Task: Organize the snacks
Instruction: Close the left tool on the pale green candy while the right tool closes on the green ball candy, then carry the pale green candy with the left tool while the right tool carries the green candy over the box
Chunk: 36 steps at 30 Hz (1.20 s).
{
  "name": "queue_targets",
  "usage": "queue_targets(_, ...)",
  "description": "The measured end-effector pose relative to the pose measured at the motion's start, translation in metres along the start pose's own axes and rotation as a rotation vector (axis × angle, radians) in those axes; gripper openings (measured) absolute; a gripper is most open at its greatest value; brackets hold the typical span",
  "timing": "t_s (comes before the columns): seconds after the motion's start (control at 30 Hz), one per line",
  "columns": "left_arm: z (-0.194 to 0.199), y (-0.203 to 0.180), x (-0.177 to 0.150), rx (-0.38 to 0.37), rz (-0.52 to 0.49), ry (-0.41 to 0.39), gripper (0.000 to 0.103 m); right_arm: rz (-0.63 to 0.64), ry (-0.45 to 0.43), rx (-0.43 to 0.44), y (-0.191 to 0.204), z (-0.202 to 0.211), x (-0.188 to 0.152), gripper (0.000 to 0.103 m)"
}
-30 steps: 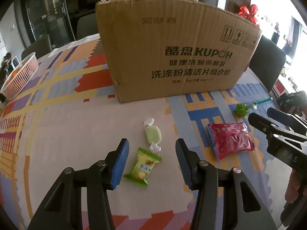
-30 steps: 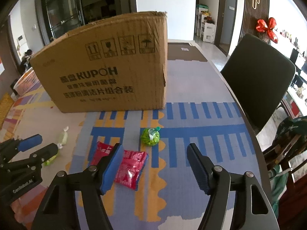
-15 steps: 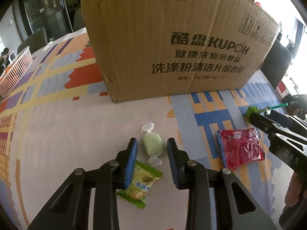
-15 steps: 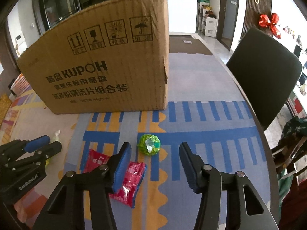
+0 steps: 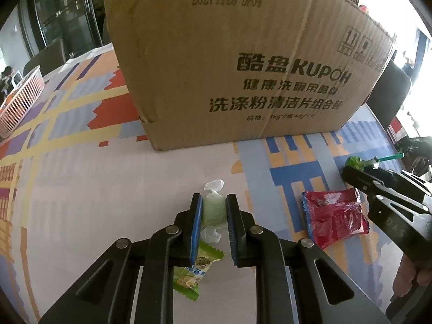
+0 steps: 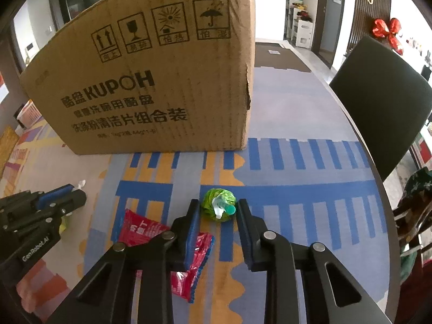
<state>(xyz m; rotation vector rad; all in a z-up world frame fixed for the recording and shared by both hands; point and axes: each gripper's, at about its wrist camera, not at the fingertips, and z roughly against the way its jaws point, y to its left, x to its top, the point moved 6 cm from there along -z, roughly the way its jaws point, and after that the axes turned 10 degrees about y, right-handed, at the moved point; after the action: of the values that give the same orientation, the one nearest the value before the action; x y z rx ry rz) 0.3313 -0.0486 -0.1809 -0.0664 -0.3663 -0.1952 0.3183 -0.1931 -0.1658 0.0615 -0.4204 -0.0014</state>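
Note:
My left gripper is shut on a pale green wrapped candy lying on the patterned tablecloth, with the pads pressing its sides. A yellow-green snack packet lies under its left finger. My right gripper is closing around a green foil lollipop ball that sits between its fingertips, and thin gaps still show beside the pads. A red snack packet lies partly under the right gripper's left finger. The large open-topped cardboard box stands just behind all the snacks.
A white slatted basket sits at the table's far left. A dark chair stands beyond the curved right table edge. The two grippers are side by side, with the left gripper seen low at the left of the right wrist view.
Both grippers moved forward and down while their jaws narrowed. The left closed onto the pale green candy, and the right drew in around the green lollipop ball.

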Motion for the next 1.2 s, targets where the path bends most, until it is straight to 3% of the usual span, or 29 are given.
queue_targets(0.37,0.034,-0.011,-0.001,-0.036,-0.018,-0.063,0.019,0.009,-0.051,0.034,0.005,0.026,-0.005,0.028)
queue_targets(1.2,0.141,-0.029,0.014,-0.058,-0.059,-0.286,0.019,0.070,-0.263,0.103,0.030,0.136,0.011,0.028)
